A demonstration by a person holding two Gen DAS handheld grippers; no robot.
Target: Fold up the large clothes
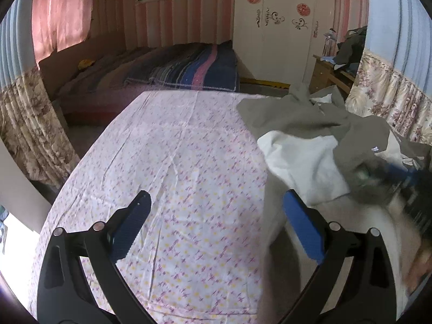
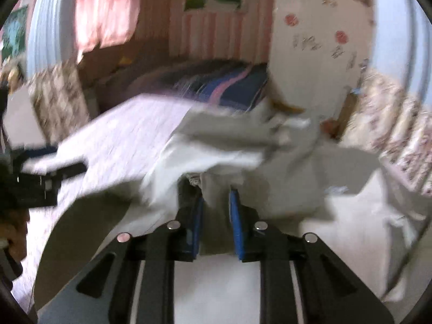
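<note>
A white garment lies partly under a grey-green garment at the right of a bed with a floral sheet. My left gripper is open and empty above the sheet, its right finger beside the white cloth. In the blurred right wrist view, my right gripper is shut on a bunch of the white garment, lifted off the bed. The right gripper shows blurred at the right edge of the left wrist view. The left gripper shows at the left in the right wrist view.
A second bed with a striped blanket stands beyond. A white wardrobe and a wooden cabinet piled with clothes are at the back right. Floral curtains hang on both sides.
</note>
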